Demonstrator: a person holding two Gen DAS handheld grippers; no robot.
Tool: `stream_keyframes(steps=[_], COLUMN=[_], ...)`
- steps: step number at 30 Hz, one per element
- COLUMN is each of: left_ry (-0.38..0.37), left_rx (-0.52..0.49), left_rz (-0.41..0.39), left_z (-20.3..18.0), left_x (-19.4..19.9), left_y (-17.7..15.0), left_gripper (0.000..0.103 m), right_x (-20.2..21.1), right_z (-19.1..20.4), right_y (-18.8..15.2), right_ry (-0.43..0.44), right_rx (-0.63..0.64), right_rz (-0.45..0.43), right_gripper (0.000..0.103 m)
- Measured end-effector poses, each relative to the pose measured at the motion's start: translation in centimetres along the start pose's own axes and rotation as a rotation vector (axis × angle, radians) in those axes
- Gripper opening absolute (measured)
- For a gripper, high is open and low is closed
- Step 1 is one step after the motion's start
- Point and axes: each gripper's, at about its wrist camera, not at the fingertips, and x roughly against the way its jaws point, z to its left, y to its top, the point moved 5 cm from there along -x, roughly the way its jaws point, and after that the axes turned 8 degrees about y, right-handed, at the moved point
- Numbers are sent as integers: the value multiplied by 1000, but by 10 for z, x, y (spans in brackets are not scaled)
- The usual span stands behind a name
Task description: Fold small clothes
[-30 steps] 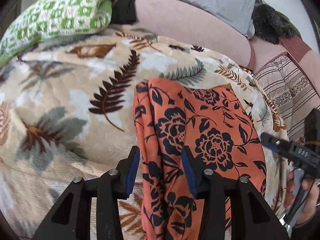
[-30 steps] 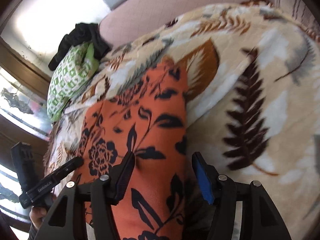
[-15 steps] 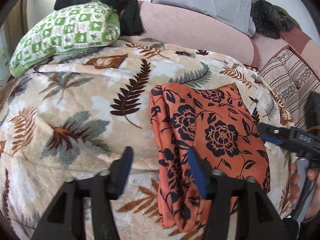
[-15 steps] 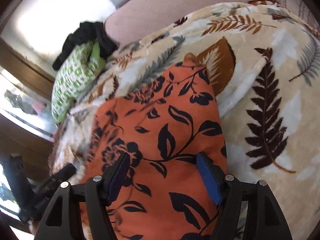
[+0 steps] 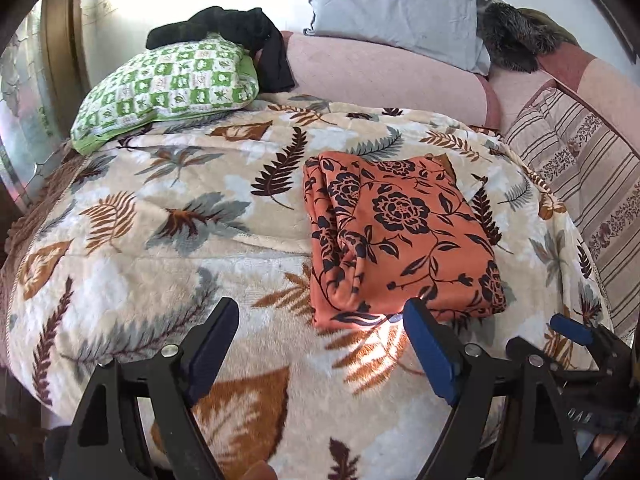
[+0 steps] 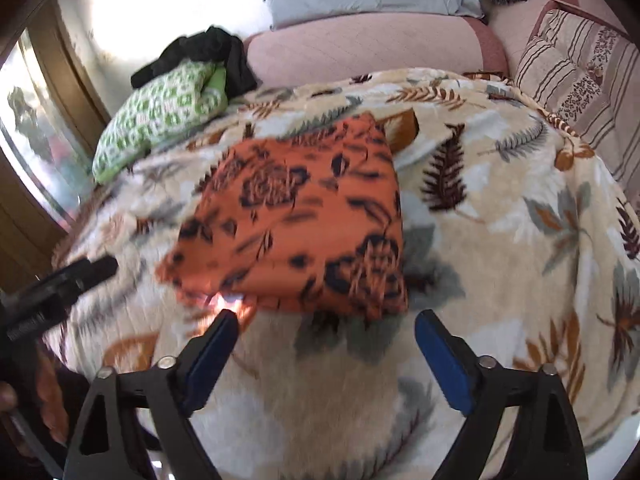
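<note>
In the left wrist view, the left gripper (image 5: 316,340) is seen with its jaws spread wide and still opening; nothing is held between them, and only the leaf-patterned blanket (image 5: 160,240) lies beneath the gap. The right-hand blue pad (image 5: 430,354) overlaps the near edge of the folded orange floral garment (image 5: 400,236) in the picture; whether it touches the cloth cannot be told. The garment is laid flat on the blanket as a rough rectangle, right of centre, with its long axis running away from the camera toward the pink bolster (image 5: 384,76). Bunched folds are seen along its left edge. The right gripper (image 5: 568,336) enters at the lower right corner. A green patterned pillow (image 5: 168,88) lies at the far left with a black garment (image 5: 240,36) draped over it.

In the right wrist view, which is blurred, the right gripper (image 6: 322,338) is shown with jaws wide and opening, nothing between them. The garment (image 6: 304,216) lies just beyond the fingertips, apart from them, its long axis tilted up toward the right. The left gripper (image 6: 80,272) is seen at the left edge, beside the garment's near left corner.
</note>
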Motion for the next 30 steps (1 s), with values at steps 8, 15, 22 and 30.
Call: stream_keyframes(steps=[8, 15, 22, 30], left_ry=[24, 68, 43, 37], left_rx=[-10, -41, -14, -16], left_rz=[-44, -75, -73, -64], left_z=[-9, -12, -11, -15], left_x=[40, 53, 51, 41], left_y=[-2, 1, 6, 18], left_gripper=[90, 90, 90, 90], right_x=[45, 57, 55, 49], right_z=[20, 27, 36, 39], right_y=[6, 11, 17, 29], right_ry=[-61, -68, -67, -76], right_rx=[87, 102, 121, 134], right_rz=[-76, -85, -85, -84], right_gripper=[103, 103, 103, 103])
